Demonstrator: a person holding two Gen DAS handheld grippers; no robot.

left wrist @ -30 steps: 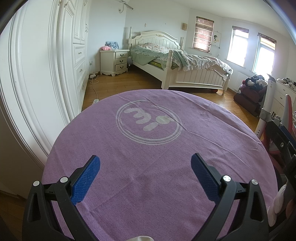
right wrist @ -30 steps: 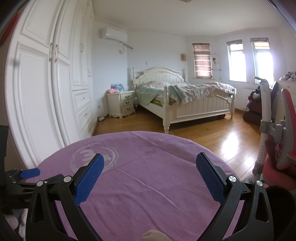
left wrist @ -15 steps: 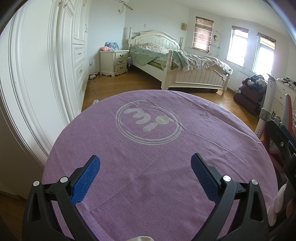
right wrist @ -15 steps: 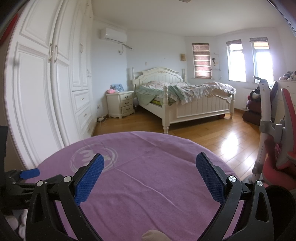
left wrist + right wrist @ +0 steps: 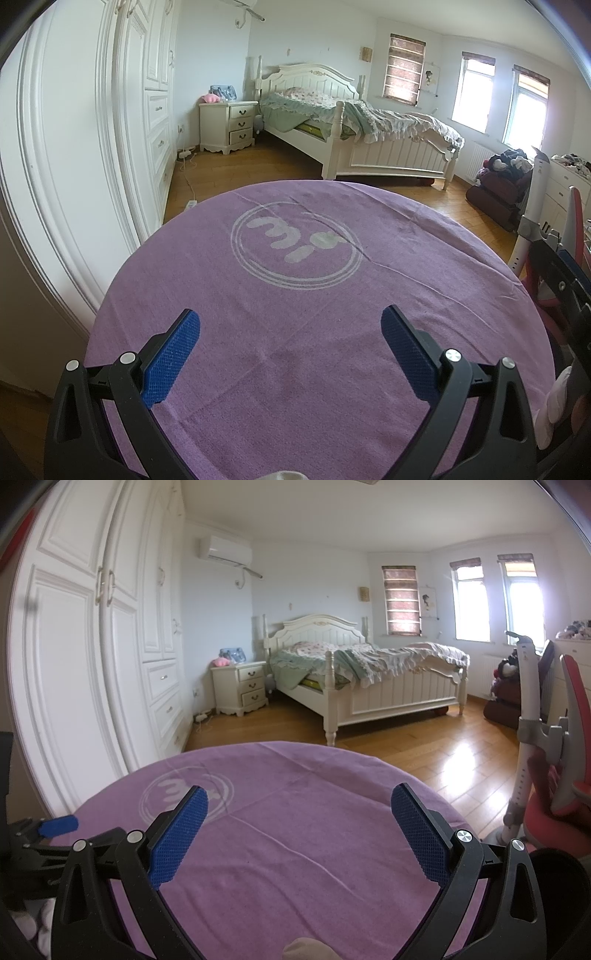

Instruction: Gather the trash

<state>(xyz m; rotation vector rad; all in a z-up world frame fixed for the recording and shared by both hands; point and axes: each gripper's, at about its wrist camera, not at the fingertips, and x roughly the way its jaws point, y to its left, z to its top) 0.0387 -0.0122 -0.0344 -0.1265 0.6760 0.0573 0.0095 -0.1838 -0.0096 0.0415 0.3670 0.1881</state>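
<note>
A round table under a purple cloth (image 5: 303, 332) with a pale circular logo (image 5: 295, 247) fills the lower part of both views; the purple cloth (image 5: 295, 834) shows no trash on it. My left gripper (image 5: 291, 354) hovers over the near side of the table, open, with nothing between its blue pads. My right gripper (image 5: 299, 830) is open too and holds nothing. The left gripper (image 5: 55, 825) shows at the left edge of the right wrist view. A dark round rim (image 5: 554, 886), perhaps a bin, sits low at the right, mostly hidden.
A white wardrobe (image 5: 92, 664) stands close on the left. A white bed (image 5: 369, 679) and nightstand (image 5: 242, 686) stand beyond on the wooden floor. A red chair (image 5: 561, 775) with a white post is right of the table. Something white (image 5: 557, 402) shows at the lower right.
</note>
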